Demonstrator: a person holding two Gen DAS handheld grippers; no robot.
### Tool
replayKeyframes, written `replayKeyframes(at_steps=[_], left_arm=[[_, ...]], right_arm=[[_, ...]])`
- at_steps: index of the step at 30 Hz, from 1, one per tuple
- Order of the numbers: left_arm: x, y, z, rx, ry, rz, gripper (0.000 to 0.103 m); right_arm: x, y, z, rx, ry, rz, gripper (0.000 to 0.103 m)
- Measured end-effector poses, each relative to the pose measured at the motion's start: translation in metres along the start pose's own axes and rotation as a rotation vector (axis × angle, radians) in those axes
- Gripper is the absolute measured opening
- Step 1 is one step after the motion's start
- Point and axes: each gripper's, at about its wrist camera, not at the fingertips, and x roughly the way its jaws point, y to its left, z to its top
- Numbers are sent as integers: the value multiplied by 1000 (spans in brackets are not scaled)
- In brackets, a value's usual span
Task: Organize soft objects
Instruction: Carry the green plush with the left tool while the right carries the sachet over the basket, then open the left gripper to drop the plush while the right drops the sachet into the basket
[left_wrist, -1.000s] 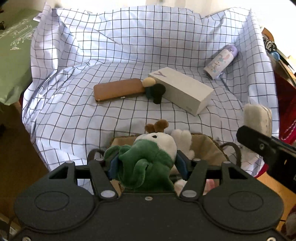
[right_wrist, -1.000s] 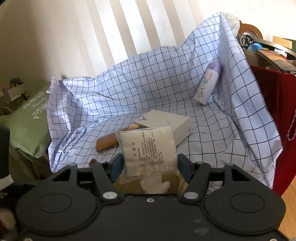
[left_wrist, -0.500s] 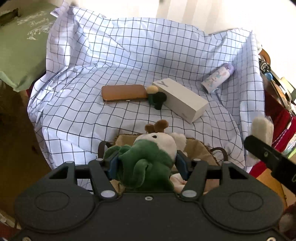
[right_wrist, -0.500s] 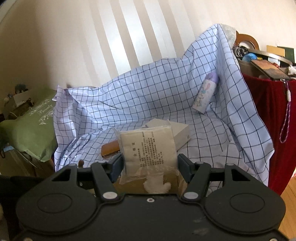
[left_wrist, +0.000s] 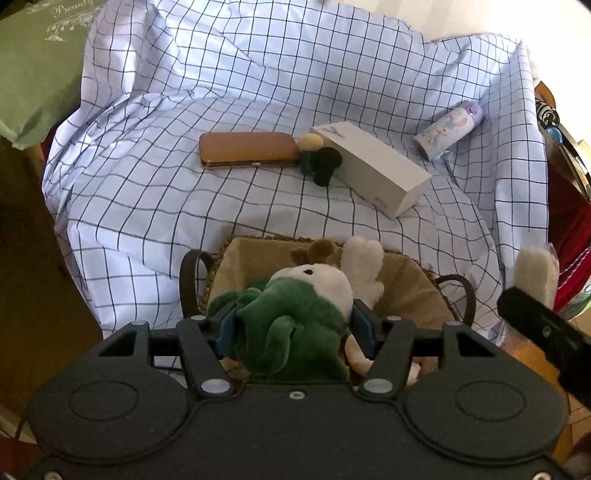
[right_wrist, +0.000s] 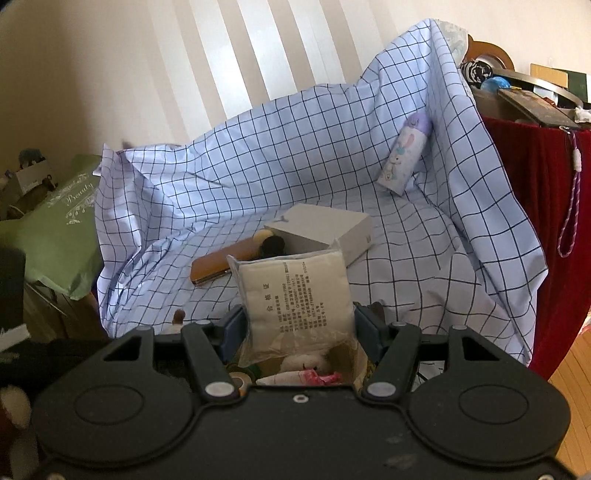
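Observation:
My left gripper (left_wrist: 293, 326) is shut on a green and white plush toy (left_wrist: 295, 314), held over a woven basket (left_wrist: 417, 288) with a beige lining and dark handles. A white plush piece (left_wrist: 364, 266) lies in the basket behind it. My right gripper (right_wrist: 299, 326) is shut on a cream pad in a clear printed packet (right_wrist: 295, 295), above the same basket; a white plush (right_wrist: 303, 363) and something pink show beneath it. The right gripper's finger (left_wrist: 539, 325) and its packet (left_wrist: 533, 273) appear at the right of the left wrist view.
On the blue checked sheet (left_wrist: 258, 74) lie a tan flat case (left_wrist: 247, 149), a makeup brush (left_wrist: 321, 162), a white box (left_wrist: 373, 168) and a pastel bottle (left_wrist: 448, 129). A green bag (left_wrist: 33, 62) sits left; a red-draped table (right_wrist: 535, 206) stands right.
The left wrist view has rolled and dipped: the basket shows more fully beneath the plush and the sheet's objects shifted in the picture. The right gripper and its packet have hardly moved.

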Motion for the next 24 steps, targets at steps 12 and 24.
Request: replayKeyframes(at_steps=[12, 24], left_arm=[[4, -11, 5, 40, -34, 28, 68], [-6, -10, -6, 56, -49, 130, 68]], right_arm=[[5, -3, 0, 5, 19, -2, 63], [12, -3, 1, 3, 47, -13, 63]])
